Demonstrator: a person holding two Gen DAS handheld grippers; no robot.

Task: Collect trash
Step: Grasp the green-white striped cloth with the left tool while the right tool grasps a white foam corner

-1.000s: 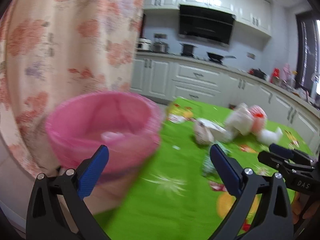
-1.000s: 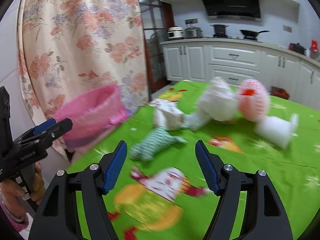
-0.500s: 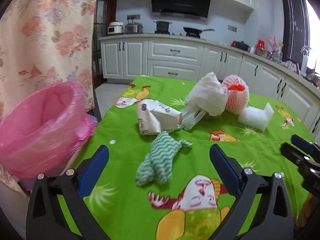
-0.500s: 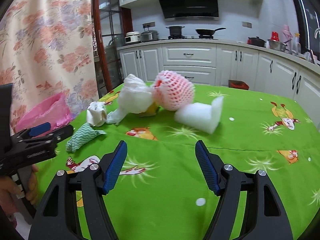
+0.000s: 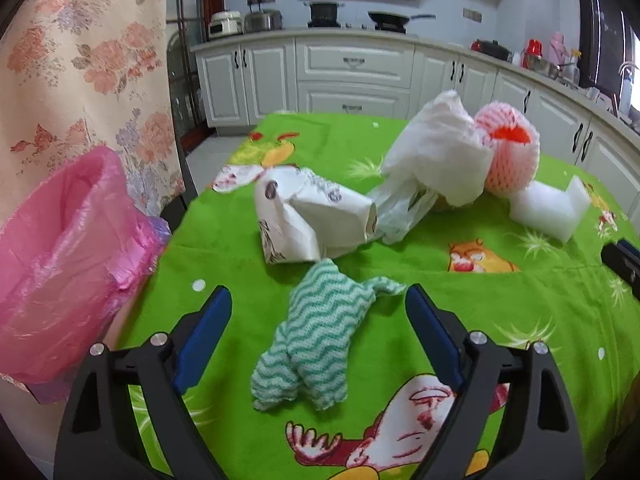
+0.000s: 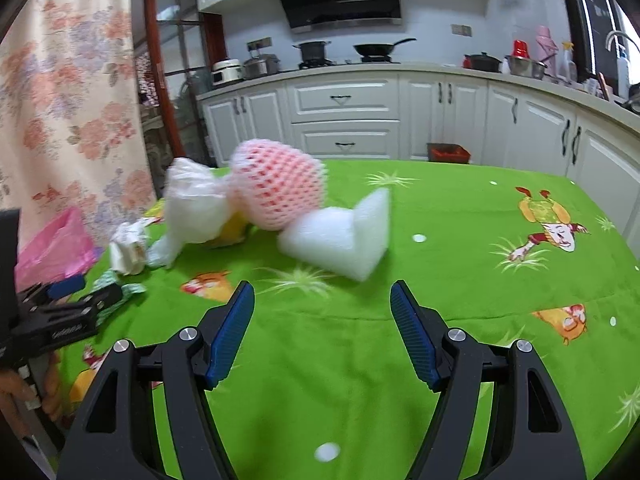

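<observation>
- A second ago my left claw (image 5: 318, 316) looked mostly at the pink bin bag (image 5: 68, 264) by the curtain; now the bag has slid to the 9 o'clock edge of that view and the green-and-white wavy cloth (image 5: 320, 332) fills the centre.
- My left claw's jaws have just been closing in, yet they stand apart and grip nothing. The cloth shows between the blue pads, but neither pad presses on it.
- My right claw (image 6: 322, 322) has swung off the left-hand litter; it now faces the white foam block (image 6: 340, 236) at 12 o'clock, with the pink foam fruit net (image 6: 276, 192) beyond at 11. Its jaws are apart and empty.
- I judge both claws are lining up on separate pieces: the left on the cloth, the right on the foam. Nothing from this table (image 5: 420, 312) looks lifted yet, so the collecting is early.
- In the left view the cloth lies flat on the green cartoon tablecloth, its long axis running from 7 o'clock to 1 o'clock. The thick folded end points to 7, towards me; the thin twisted tail points to 1, just short of my right-hand pad.
- That axis lies slightly skew to my jaws' closing line, so I think a pinch across the bunched middle should catch it.
- The crumpled printed paper bag (image 5: 316, 220) sits just past the cloth at 12 o'clock, nearly touching it. The white plastic bag (image 5: 436, 168) is further on at 1 o'clock.
</observation>
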